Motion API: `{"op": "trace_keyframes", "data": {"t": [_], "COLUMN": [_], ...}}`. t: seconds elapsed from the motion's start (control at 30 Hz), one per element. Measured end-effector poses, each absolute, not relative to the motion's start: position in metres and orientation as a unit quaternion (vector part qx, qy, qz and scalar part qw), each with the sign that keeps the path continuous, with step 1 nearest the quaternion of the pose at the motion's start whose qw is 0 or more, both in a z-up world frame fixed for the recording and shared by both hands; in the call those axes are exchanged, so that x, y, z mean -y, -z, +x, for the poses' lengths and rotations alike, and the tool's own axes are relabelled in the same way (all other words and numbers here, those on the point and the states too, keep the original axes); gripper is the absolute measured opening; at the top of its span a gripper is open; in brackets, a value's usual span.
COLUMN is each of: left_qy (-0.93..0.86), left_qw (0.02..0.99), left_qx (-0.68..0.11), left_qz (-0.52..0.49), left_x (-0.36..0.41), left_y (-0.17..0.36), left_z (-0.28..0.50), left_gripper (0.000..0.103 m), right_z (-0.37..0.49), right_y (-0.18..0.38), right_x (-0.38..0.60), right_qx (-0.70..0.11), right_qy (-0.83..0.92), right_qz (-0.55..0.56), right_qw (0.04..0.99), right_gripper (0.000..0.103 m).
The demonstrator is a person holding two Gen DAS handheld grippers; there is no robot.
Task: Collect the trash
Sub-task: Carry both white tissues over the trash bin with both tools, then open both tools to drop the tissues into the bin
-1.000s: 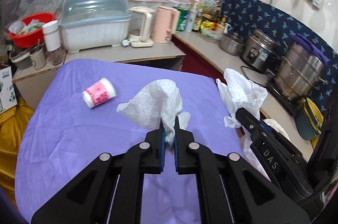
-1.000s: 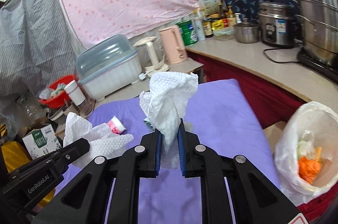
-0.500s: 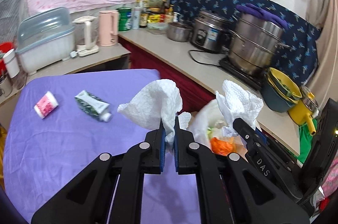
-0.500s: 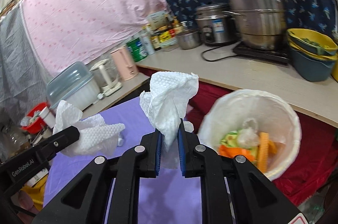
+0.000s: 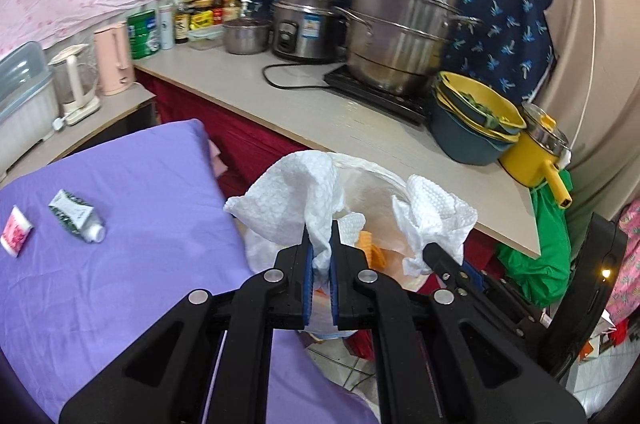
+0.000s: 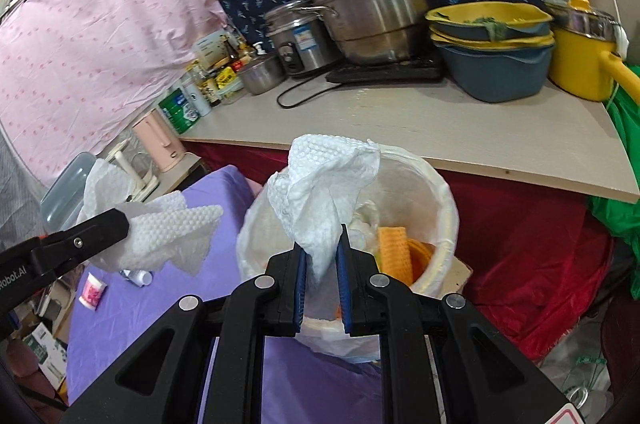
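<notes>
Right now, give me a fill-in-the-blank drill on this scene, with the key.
1. Each gripper is shut on a crumpled paper ____.
2. The bin is lined with a ____ bag.
3. The table cloth is ____.
4. The tube and the pink cup lie on the ____.

Key: towel; white; purple; table

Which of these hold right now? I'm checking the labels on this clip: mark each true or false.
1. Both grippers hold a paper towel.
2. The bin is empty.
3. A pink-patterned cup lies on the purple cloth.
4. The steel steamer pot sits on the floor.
1. True: the left gripper and the right gripper each pinch a white paper towel.
2. False: the bin holds orange scraps.
3. True: the cup lies on the purple cloth.
4. False: the steamer pot stands on the counter.
</notes>
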State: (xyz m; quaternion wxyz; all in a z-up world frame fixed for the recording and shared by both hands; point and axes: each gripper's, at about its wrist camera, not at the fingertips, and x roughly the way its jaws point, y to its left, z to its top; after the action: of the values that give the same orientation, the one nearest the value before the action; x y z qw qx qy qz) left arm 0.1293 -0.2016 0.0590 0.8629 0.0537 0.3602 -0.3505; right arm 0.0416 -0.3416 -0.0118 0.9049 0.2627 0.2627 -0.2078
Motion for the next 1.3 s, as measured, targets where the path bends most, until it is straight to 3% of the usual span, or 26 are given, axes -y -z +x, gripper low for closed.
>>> {"op": "trace_keyframes", "data": {"t": [0.5,0.7,0.77,0.87,0.97,1.3], "left_qy": [0.354,0.347,0.34,0.336,0.33,0.309], "left_qw": [0.846,0.845,0.848,0.852,0.856,0.867], "left_qx": [-0.389,-0.399,-0.399,-0.397,-0.393,-0.39], "left_qz": [0.084,0.079,0.076,0.066,0.059,0.035], "left_x": [0.259,0.264,0.264,0.259,0.253,0.223], "left_y": [-0.018,-0.008,-0.006,-0.007,-0.01,-0.02], "left_z": [0.16,0.174,0.179,0.182,0.185,0.192], "left_gripper": [0.007,0.009,0.017,0.036,0.045,0.045], "right_z": [0.058,0.071,0.073,0.073,0.073,0.072], "right_y": [0.046,0.049,0.047,0.043,0.039,0.021], "right_x": [0.372,0.375,0.375,0.373,0.371,0.354], "right_qx": [-0.283,-0.283,-0.276,-0.27,-0.267,-0.259], "right_qy": [0.217,0.218,0.22,0.221,0.219,0.211], "right_qz": [0.281,0.281,0.282,0.278,0.278,0.265], "right_qw": [0.891,0.891,0.892,0.895,0.896,0.905], "right_gripper": [0.014,0.023,0.034,0.035,0.036,0.037]}}
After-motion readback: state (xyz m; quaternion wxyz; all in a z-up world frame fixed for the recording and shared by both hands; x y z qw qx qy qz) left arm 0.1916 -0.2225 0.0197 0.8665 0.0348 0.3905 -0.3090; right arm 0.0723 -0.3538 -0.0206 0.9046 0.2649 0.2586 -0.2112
